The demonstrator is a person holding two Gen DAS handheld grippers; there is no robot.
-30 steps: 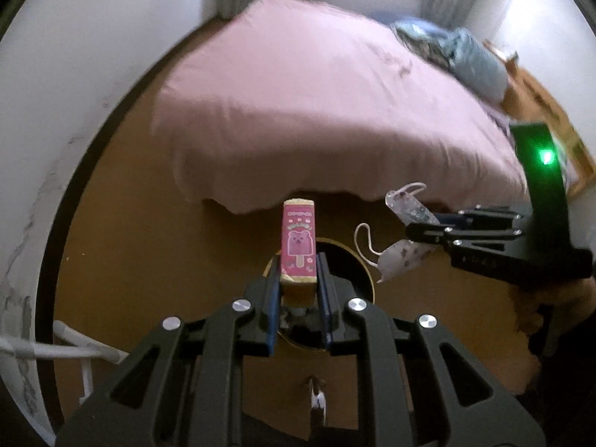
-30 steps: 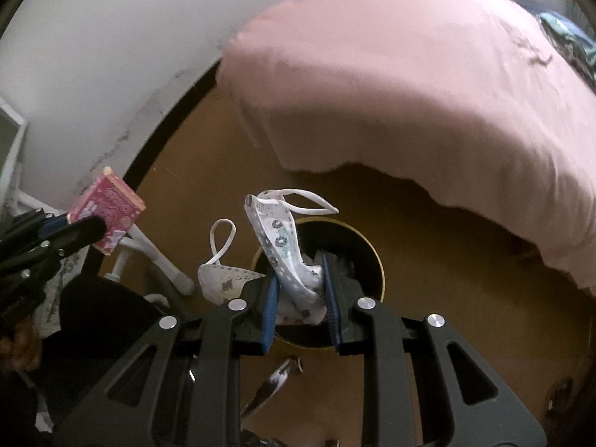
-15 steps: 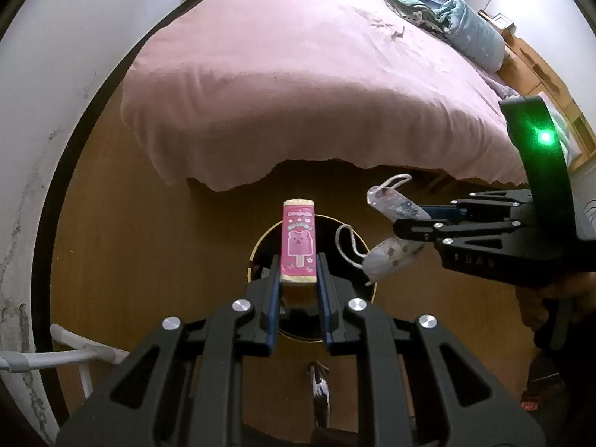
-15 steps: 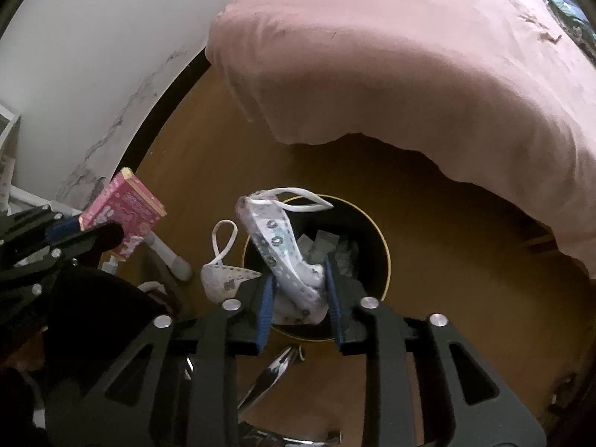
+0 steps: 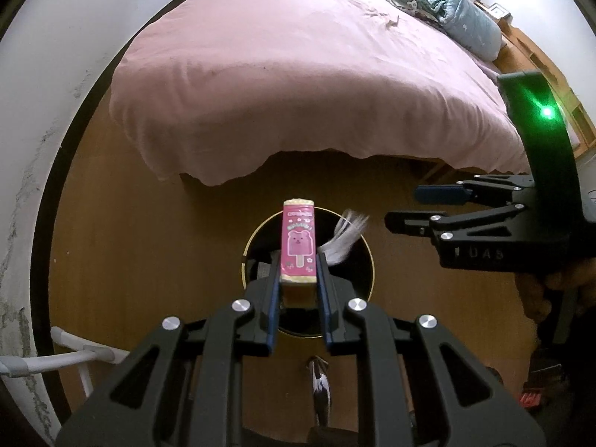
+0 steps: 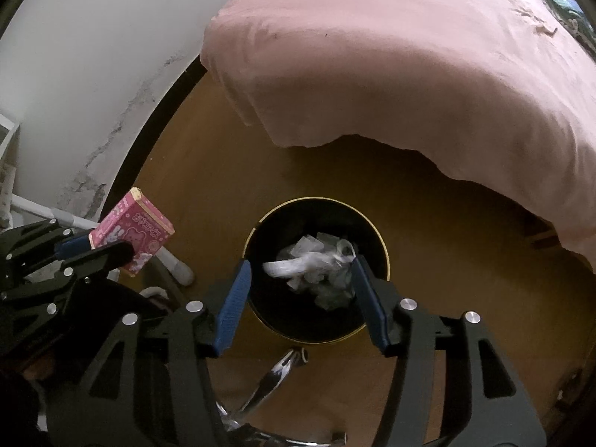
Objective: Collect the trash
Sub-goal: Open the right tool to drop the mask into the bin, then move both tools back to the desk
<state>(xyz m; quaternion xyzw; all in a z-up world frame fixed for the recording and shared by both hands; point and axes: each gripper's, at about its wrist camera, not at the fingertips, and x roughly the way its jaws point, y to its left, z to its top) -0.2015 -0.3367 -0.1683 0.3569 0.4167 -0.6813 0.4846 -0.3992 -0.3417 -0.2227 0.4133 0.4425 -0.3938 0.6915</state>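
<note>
A pink snack box (image 5: 298, 246) with a bear picture stands upright between the fingers of my left gripper (image 5: 298, 260), which is shut on it just above the black round bin (image 5: 363, 260) with a gold rim. The same box (image 6: 134, 232) shows at the left of the right wrist view. My right gripper (image 6: 301, 264) is open above the bin (image 6: 376, 238). A white patterned face mask (image 5: 344, 240), blurred, is dropping into the bin; in the right wrist view the mask (image 6: 298, 262) lies over crumpled trash inside. From the left wrist view the right gripper (image 5: 406, 206) stands open at right.
A bed with a pink cover (image 5: 305, 63) fills the far side, its edge hanging near the bin. Brown wooden floor (image 5: 149, 246) surrounds the bin. A white frame leg (image 5: 85, 354) and white wall stand at left. A shiny metal piece (image 6: 277, 372) lies below the bin.
My right gripper opened and let go of the face mask, which falls into the bin. The left gripper kept hold of the pink box and moved closer over the bin.
</note>
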